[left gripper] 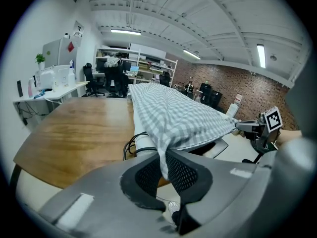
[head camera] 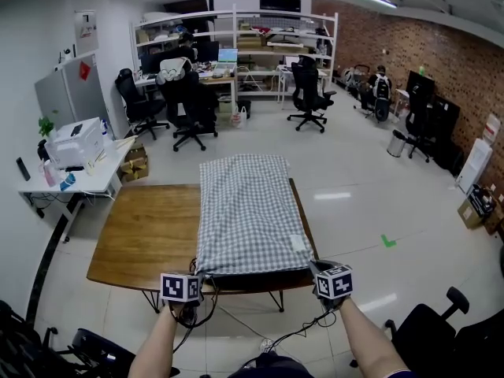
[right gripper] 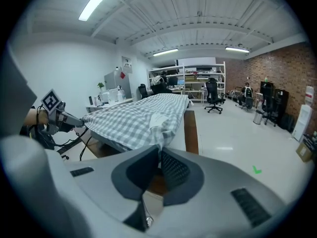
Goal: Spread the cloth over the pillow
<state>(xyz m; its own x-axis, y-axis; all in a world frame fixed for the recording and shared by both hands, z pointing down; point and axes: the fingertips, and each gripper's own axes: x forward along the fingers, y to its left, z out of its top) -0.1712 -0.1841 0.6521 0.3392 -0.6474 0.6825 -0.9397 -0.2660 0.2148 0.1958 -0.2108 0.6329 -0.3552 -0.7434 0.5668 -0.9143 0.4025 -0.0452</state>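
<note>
Head view: the checked cloth (head camera: 248,211) lies stretched along the desk's (head camera: 142,235) right half. At the desk's near edge, the left tongs (head camera: 196,274) and right tongs (head camera: 313,265) each hold a corner.

Left gripper view: the left tongs (left gripper: 163,163) are clenched on the cloth's (left gripper: 173,113) corner, and the pillow's (left gripper: 142,143) white edge peeks out beneath, on the desk (left gripper: 74,138).

Right gripper view: the right tongs (right gripper: 159,161) are pinching the other corner of the cloth (right gripper: 143,115) above the desk's (right gripper: 191,133) near end.

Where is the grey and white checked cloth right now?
In the head view the grey-and-white checked cloth lies along the right side of the brown wooden table, its near corners pinched in the left tongs and right tongs.
</note>
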